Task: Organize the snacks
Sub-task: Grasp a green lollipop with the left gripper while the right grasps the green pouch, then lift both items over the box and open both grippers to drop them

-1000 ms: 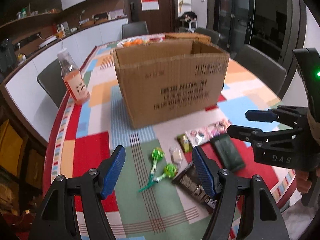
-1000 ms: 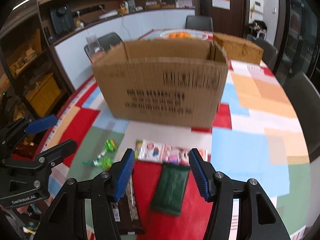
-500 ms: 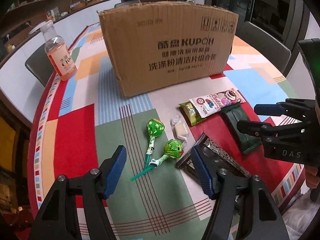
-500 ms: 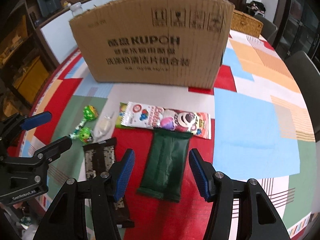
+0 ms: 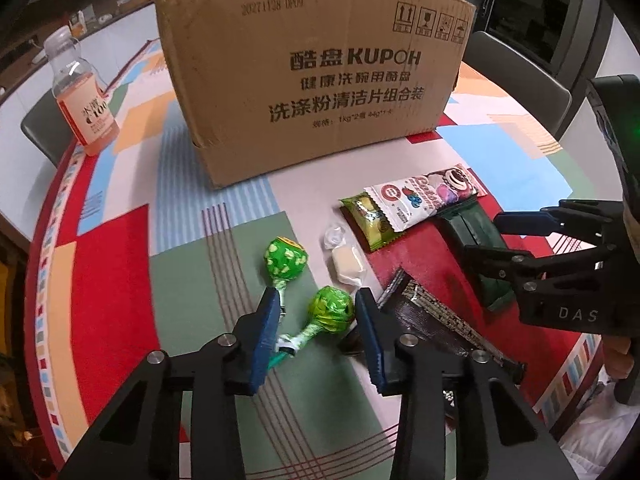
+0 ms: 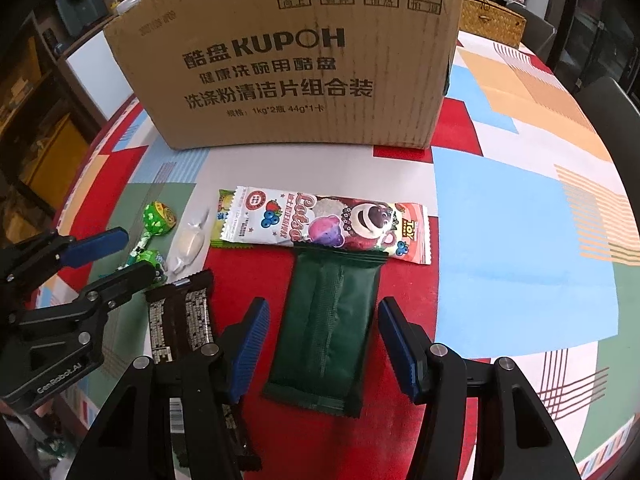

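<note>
Snacks lie on the patchwork tablecloth before a cardboard box (image 5: 312, 68), also in the right wrist view (image 6: 296, 52). My left gripper (image 5: 318, 332) is open, low over the table, its jaws either side of a green lollipop (image 5: 330, 308). A second green lollipop (image 5: 285, 258) and a white wrapped candy (image 5: 346, 266) lie just beyond. My right gripper (image 6: 322, 344) is open, its jaws either side of a dark green packet (image 6: 326, 328). A pink-and-white Lotso bar (image 6: 324, 224) lies across the packet's far end. A dark chocolate bar (image 6: 180, 316) lies to its left.
A bottle of orange drink (image 5: 82, 96) stands at the far left near the table edge. A woven basket (image 6: 490, 20) sits behind the box. A yellow-green snack packet (image 5: 366, 220) lies under the Lotso bar. Chairs ring the round table.
Both grippers have dropped toward the table and moved forward. The left jaws have narrowed around the nearer lollipop; the right gripper now straddles the green packet.
</note>
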`<state>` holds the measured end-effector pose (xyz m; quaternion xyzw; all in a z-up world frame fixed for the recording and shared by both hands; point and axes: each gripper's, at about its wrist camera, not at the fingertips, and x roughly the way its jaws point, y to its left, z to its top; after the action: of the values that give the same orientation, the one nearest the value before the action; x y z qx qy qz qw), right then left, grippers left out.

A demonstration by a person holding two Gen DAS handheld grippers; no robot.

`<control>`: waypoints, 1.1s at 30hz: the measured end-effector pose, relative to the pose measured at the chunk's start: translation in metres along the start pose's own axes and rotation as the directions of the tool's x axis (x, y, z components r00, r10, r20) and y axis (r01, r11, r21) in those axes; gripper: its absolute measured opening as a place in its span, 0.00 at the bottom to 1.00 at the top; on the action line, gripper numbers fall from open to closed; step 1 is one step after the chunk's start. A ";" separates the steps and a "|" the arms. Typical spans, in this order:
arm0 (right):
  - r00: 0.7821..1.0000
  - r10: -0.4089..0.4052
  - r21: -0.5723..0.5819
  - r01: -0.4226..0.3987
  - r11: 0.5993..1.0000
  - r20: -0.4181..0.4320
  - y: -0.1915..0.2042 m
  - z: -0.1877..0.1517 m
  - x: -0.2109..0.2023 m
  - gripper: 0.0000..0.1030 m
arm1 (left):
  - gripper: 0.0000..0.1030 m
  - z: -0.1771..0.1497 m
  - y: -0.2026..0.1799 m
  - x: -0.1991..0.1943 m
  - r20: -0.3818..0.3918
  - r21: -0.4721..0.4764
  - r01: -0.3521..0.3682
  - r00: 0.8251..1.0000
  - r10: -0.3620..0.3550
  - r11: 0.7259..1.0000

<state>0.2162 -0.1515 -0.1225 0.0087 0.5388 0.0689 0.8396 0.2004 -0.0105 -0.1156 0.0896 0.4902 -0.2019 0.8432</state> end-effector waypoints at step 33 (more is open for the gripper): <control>0.995 0.014 -0.026 -0.012 1.000 0.096 0.005 0.000 -0.025 0.43 | 0.25 0.010 -0.003 -0.022 0.083 -0.064 -0.001 0.997 0.006 0.998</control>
<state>0.2052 -0.1498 -0.0997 0.0050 0.4966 0.0807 0.8642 0.1970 -0.0108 -0.0916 0.0550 0.4607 -0.1881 0.8656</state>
